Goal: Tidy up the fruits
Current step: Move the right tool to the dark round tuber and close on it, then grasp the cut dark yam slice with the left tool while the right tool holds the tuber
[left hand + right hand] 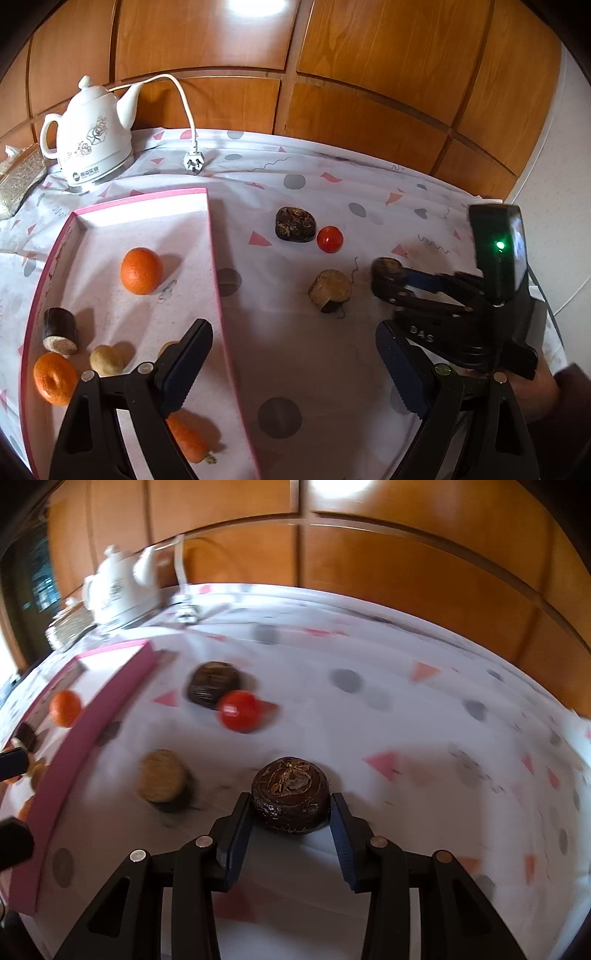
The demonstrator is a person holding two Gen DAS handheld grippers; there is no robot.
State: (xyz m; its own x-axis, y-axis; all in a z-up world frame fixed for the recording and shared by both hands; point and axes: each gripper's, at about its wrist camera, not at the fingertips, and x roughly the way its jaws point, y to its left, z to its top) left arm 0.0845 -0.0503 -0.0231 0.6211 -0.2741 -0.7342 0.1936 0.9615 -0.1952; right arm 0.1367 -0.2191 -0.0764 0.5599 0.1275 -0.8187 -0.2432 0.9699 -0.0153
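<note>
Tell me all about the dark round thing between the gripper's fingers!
The dark fruit is a squat, flattened round, glossy brown-black, with a rough, papery brown patch on top. It sits upright on the tablecloth, apart from the other fruits. The right gripper has a blue-padded finger on each side, touching or nearly touching it; it is not lifted.

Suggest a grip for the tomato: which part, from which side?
Take the tomato across its round middle, from above. It is smooth and ball-shaped, so pads below the widest part may squeeze it out. The dark fruit touches its far-left side, so set the fingers on the two free sides.
</note>
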